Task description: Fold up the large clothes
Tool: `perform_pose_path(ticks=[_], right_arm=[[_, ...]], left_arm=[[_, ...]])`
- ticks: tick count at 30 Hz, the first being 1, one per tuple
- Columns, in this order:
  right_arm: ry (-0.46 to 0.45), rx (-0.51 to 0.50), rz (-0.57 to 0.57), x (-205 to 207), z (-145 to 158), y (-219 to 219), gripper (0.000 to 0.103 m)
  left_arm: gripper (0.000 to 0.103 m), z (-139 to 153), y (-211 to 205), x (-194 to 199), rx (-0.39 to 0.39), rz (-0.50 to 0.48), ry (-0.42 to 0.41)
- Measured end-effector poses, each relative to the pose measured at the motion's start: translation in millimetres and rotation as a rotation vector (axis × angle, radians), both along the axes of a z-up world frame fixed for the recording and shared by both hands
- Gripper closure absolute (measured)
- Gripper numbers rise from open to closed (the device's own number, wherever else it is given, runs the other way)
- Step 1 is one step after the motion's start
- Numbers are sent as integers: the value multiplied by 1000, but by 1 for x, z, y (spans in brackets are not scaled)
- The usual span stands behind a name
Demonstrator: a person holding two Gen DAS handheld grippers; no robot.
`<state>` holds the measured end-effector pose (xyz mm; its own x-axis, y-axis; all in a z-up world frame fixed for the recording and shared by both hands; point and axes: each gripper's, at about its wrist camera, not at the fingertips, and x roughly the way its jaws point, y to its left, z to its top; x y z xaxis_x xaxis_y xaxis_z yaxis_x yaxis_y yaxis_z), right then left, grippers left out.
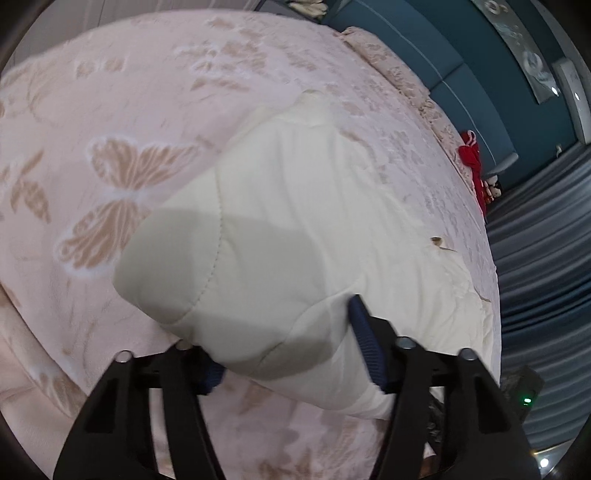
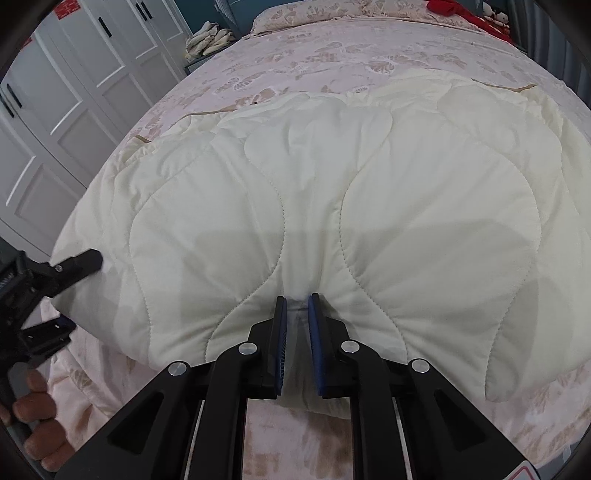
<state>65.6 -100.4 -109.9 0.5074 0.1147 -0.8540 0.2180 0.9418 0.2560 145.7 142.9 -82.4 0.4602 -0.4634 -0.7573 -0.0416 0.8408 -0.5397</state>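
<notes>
A cream quilted comforter (image 2: 332, 192) lies folded on a pink bed (image 2: 332, 59) with a butterfly print. My right gripper (image 2: 297, 306) is shut on a pinch of the comforter's near edge. My left gripper (image 1: 288, 339) has its jaws wide apart around the thick folded corner of the comforter (image 1: 258, 236), one blue pad (image 1: 364, 343) against the fabric. The left gripper also shows at the left edge of the right wrist view (image 2: 70, 291), at the comforter's left corner.
White wardrobe doors (image 2: 74, 92) stand left of the bed. A pillow (image 2: 295, 14) and red cloth (image 2: 465, 11) lie at the bed's head. Blue wall and grey curtains (image 1: 546, 258) run along the bed's far side. A hand (image 2: 33, 417) holds the left gripper.
</notes>
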Motion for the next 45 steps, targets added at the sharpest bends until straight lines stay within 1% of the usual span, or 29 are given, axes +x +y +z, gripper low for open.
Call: perform_pose_path(ticks=[1, 3, 4, 7, 9, 10, 12, 13, 14, 16, 19, 22, 25, 27, 28, 29, 30, 31, 33, 34, 36, 38, 40, 43, 45], right_arm=[[-2, 1, -1, 0, -1, -1, 91], [-6, 10, -5, 0, -2, -1, 92], [-6, 18, -9, 0, -3, -2, 92], [-2, 32, -4, -1, -2, -4, 93], [7, 45, -2, -3, 7, -8, 94], [0, 59, -10, -8, 16, -11, 94], [-40, 78, -10, -23, 32, -17, 94], [-42, 78, -4, -30, 36, -19, 94], [-34, 81, -2, -34, 37, -21, 94], [-9, 134, 5, -41, 28, -28, 94], [4, 186, 10, -40, 16, -30, 94], [-2, 277, 9, -30, 9, -24, 95], [3, 326, 41, -15, 0, -9, 95], [13, 344, 62, -6, -8, -1, 96], [18, 374, 48, -2, -12, -3, 96], [22, 426, 27, -3, -14, -9, 97], [22, 482, 12, -8, -14, -17, 97], [14, 509, 9, -16, -12, -24, 97], [-6, 523, 4, -38, -2, -40, 97], [-11, 527, -5, -49, 1, -48, 97], [-34, 522, -51, -83, 11, -75, 97], [-47, 514, -111, -109, 16, -99, 97], [-59, 483, -185, -135, 20, -125, 97], [-56, 431, -247, -158, 23, -147, 97], [-55, 410, -263, -164, 24, -152, 97]], left_arm=[[58, 6, -2, 0, 4, -9, -16], [70, 26, -10, -2, 18, -40, -63], [74, 33, -14, -3, 17, -52, -79], [80, 58, -31, -5, 9, -98, -127], [82, 74, -44, -9, 15, -125, -161], [82, 84, -50, -11, 27, -138, -185], [83, 100, -60, -14, 32, -160, -219], [84, 105, -62, -16, 24, -165, -224], [84, 111, -65, -17, 14, -172, -232], [85, 120, -72, -18, 15, -185, -244], [86, 128, -85, -26, 16, -226, -250], [87, 138, -106, -42, 66, -292, -291], [88, 140, -127, -56, 90, -354, -305], [88, 131, -145, -62, 125, -396, -295], [88, 128, -149, -63, 141, -402, -300], [88, 126, -153, -64, 146, -415, -306], [88, 125, -157, -64, 141, -430, -303], [88, 126, -162, -64, 136, -446, -300], [88, 129, -171, -65, 158, -468, -314], [88, 129, -175, -65, 164, -476, -316], [88, 125, -186, -67, 164, -493, -303], [88, 120, -200, -69, 171, -516, -288], [88, 116, -214, -74, 179, -545, -281], [88, 105, -239, -82, 207, -598, -263], [88, 94, -254, -88, 227, -630, -246]])
